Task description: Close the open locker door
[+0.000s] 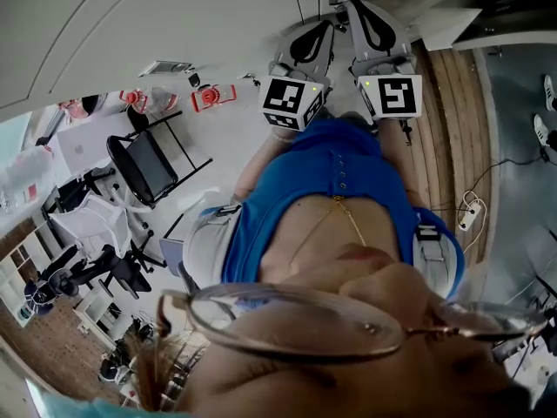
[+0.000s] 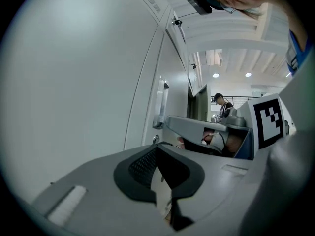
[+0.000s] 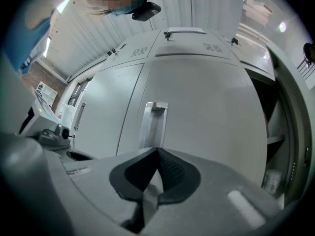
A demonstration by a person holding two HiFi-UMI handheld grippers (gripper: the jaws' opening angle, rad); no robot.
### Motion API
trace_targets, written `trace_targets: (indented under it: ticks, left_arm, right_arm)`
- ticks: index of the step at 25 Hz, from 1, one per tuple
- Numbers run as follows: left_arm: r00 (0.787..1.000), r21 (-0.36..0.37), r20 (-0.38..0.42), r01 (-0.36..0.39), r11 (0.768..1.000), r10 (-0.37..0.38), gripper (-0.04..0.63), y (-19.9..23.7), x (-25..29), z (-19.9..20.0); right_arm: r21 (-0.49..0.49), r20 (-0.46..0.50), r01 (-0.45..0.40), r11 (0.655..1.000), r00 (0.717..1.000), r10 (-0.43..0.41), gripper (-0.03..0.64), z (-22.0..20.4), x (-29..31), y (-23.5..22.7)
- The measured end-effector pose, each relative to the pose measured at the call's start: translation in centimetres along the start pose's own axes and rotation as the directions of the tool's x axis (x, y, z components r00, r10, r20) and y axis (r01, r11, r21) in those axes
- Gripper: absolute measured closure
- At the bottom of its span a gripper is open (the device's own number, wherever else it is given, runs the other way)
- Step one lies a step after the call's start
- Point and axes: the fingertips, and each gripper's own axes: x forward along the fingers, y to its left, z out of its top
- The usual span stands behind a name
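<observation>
The pale grey locker door [image 3: 206, 107] fills the right gripper view, with a tall recessed handle [image 3: 153, 124] at its middle. My right gripper [image 3: 157, 150] points at the foot of that handle, shut and with nothing between its pads. A dark gap at the door's right edge shows the locker's inside [image 3: 275, 132] with a shelf. My left gripper [image 2: 156, 146] is shut and holds nothing beside a flat grey locker face [image 2: 74, 82]. In the head view both grippers, left [image 1: 320, 29] and right [image 1: 359, 11], reach side by side toward the lockers [image 1: 174, 16].
More locker doors [image 3: 98, 112] run off to the left. A person stands far down the room [image 2: 224, 107]. Behind me are black chairs [image 1: 152, 164], a white table [image 1: 87, 146] and a wooden floor strip [image 1: 448, 120] with a power strip and cable [image 1: 470, 212].
</observation>
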Motion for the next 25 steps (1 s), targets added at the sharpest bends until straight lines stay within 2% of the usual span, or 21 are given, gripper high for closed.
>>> trace_targets:
  ticks: [11, 25]
  left_arm:
    - [0.999, 0.018, 0.02, -0.027, 0.999, 0.027, 0.6, -0.9, 0.4, 0.4]
    - [0.998, 0.048, 0.014, -0.06, 0.997, 0.059, 0.6, -1.4, 0.6, 0.2]
  right_arm:
    - [-0.012, -0.078, 0.02, 1.0, 0.997, -0.021, 0.615, -1.9, -2.2, 0.1]
    - [0.002, -0.085, -0.001, 1.0, 0.996, 0.001, 0.616, -3.1, -3.5, 0.1]
